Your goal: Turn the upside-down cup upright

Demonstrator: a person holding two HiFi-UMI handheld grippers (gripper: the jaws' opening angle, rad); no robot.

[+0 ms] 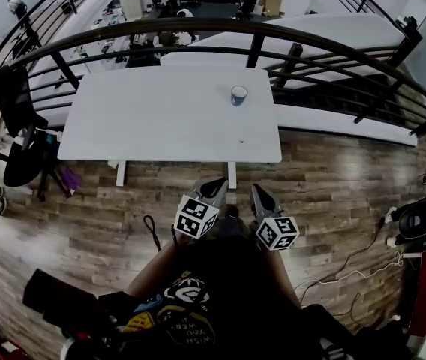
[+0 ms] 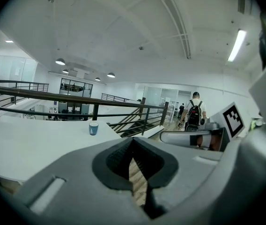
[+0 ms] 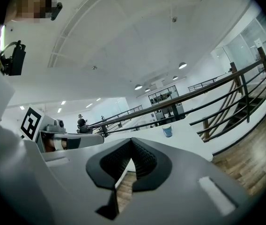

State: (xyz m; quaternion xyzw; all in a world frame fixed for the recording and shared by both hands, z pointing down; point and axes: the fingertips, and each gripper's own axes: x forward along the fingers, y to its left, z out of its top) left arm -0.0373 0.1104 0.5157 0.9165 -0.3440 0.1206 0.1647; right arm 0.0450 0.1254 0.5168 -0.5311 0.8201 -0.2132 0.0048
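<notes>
The left gripper [image 2: 132, 145] is holding its jaws pressed together with nothing between them, and only a strip of wooden floor [image 2: 137, 182] is showing through the gap below the dark pads [image 2: 116, 158]. Beyond it, a small blue cup [image 2: 93, 128] is standing on the white surface [image 2: 34, 142], near the far edge by a dark railing [image 2: 53, 95]; which way up it sits cannot be told. To the right, the right gripper [image 2: 165, 136] is reaching in with its marker cube [image 2: 233, 118], while a person with a backpack [image 2: 195, 114] is walking away.

Blurred shirt print [image 1: 188, 326], perhaps "WISH YOU WERE"
</notes>
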